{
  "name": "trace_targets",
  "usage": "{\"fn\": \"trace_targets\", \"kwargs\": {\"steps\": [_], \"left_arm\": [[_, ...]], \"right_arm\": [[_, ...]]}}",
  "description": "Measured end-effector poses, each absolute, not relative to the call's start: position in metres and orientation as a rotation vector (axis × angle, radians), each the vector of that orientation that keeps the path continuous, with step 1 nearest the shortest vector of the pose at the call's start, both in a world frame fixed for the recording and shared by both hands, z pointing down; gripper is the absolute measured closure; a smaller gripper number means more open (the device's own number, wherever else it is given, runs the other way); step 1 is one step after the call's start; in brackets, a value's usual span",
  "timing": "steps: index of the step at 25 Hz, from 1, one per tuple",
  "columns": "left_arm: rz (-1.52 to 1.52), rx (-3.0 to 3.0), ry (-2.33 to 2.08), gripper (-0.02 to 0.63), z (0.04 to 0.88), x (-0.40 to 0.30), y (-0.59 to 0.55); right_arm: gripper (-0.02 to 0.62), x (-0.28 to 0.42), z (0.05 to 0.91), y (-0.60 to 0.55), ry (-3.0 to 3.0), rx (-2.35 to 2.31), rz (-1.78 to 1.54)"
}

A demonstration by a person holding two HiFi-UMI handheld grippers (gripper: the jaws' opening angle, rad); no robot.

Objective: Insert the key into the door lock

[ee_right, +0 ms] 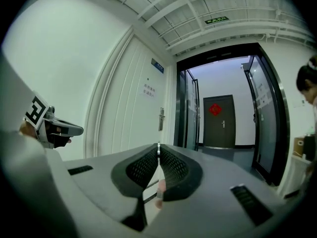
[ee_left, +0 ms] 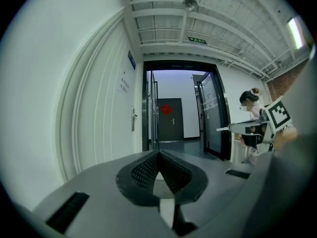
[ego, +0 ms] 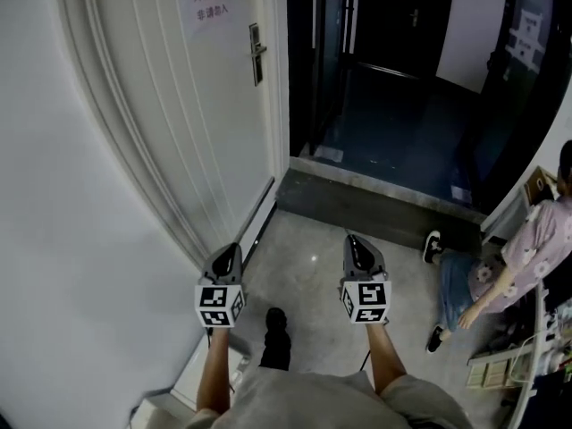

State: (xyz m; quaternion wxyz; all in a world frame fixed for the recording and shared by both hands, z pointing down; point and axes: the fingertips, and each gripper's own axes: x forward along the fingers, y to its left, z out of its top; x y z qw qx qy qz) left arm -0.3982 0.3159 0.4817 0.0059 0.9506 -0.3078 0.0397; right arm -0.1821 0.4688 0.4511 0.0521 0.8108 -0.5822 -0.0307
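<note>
The right gripper [ee_right: 158, 152] pinches the key [ee_right: 158, 146] at its fingertips, likely readied for the door lock [ee_right: 161, 119] well ahead; the left gripper [ee_left: 159, 155] is closed, empty.

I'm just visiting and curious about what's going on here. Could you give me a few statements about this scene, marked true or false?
1. The key is already in the lock. False: the right gripper holds it, away from the white door.
2. The left gripper is shut and empty. True.
3. A red ornament hangs on the far dark door. True.
4. Nobody else is present. False: a person sits at the right.
</note>
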Motion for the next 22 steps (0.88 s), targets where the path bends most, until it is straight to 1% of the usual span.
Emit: {"fn": "trace_targets", "kwargs": {"steps": [5, 15, 22], "left_arm": [[0.111, 2.978, -0.911, 0.589, 0.484, -0.356, 0.233], [0.053, 2.994, -0.845, 0.589, 0.456, -0.276, 0.061], [0.06, 3.025, -0.798, 0.589, 0.45, -0.238, -0.022]], "right_arm": [[0.565, -0.149, 0.448, 0.387, -1.738, 2.463, -0.094], [0.565, -0.09, 0.414, 0.212, -1.707, 2.437, -0.155], [0.565, -0.057, 0.414, 0.13, -1.671, 2.439, -0.154]]}}
